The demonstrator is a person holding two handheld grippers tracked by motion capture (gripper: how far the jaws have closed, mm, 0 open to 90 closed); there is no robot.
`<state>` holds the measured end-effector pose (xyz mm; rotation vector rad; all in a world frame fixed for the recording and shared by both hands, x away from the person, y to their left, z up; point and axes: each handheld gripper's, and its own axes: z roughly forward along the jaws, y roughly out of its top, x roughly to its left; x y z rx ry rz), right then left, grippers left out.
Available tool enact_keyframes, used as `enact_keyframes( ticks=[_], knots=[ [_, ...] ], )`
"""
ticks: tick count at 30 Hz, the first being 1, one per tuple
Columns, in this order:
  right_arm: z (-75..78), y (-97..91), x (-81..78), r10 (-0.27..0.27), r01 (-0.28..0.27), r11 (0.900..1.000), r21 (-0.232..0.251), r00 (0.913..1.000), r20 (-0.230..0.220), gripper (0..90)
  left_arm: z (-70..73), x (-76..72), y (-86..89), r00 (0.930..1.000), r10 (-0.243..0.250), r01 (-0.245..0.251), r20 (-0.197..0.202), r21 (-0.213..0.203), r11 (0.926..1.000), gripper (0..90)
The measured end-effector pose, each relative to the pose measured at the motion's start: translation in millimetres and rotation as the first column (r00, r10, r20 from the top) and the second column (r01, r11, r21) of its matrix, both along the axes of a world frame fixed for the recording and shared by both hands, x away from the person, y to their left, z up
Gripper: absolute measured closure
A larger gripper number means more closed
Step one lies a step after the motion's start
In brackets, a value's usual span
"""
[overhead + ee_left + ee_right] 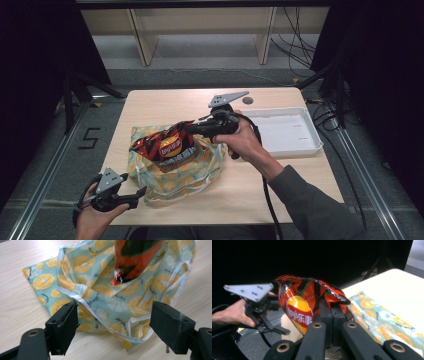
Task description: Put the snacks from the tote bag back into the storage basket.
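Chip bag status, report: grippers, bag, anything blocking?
Right gripper shut on chip bag, held above printed cloth bag. Left gripper open at cloth bag's edge. White tray off to the side; nothing blocking.

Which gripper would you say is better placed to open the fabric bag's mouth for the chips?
Left. The left gripper is open at the fabric bag's edge, while the right gripper is shut on the chip bag.

Wooden shelving [200,30] behind, grey floor [210,55]
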<state>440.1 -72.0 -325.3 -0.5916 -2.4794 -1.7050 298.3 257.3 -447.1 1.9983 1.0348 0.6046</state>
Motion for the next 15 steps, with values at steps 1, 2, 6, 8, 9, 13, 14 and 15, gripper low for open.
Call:
enact_keyframes(
  ticks=[1,2,6,8,9,13,14,15],
  knots=[
    [3.8,-1.1,-0.9,-0.009,0.009,0.9999,0.014,0.9999,-0.015,90.0,0.3,-0.3,0.1,1.0,0.004,-0.004,-0.003,0.002,1.0,22.0],
    [7.1,-2.3,0.0,-0.007,0.007,0.9998,0.017,1.0,0.003,90.0,1.0,-0.5,0.4,1.0,0.005,-0.005,0.0,0.013,0.9999,22.0],
    [21.6,-6.5,1.7,-0.017,0.016,0.9995,0.027,0.9995,0.026,90.0,0.1,-0.5,-0.5,1.0,0.006,-0.006,-0.007,-0.004,1.0,22.0],
    [28.0,-10.3,3.6,-0.027,0.026,0.9989,0.039,0.9991,0.032,90.0,-0.2,-2.5,-1.6,0.9993,0.022,-0.023,-0.029,-0.018,0.9996,22.0],
    [30.6,-12.7,4.1,-0.04,0.039,0.9985,0.039,0.9986,0.035,90.0,-0.2,-2.5,-1.6,0.9993,0.022,-0.023,-0.029,-0.018,0.9996,22.0],
    [40.2,-27.1,11.2,-0.077,0.075,0.9966,0.033,0.9956,0.054,90.0,-1.3,-0.3,-0.8,0.9998,0.009,-0.009,-0.016,-0.016,0.9998,21.9],
    [41.9,-31.5,13.4,-0.088,0.086,0.9957,0.036,0.9938,0.067,90.0,0.2,1.0,1.7,0.9998,-0.017,0.017,-0.007,0.025,0.9995,21.9],
    [44.0,-35.8,15.0,-0.101,0.099,0.9947,0.028,0.993,0.062,90.0,0.7,-0.1,1.9,0.9998,-0.008,0.009,-0.019,0.03,0.9995,21.9]
  ],
)
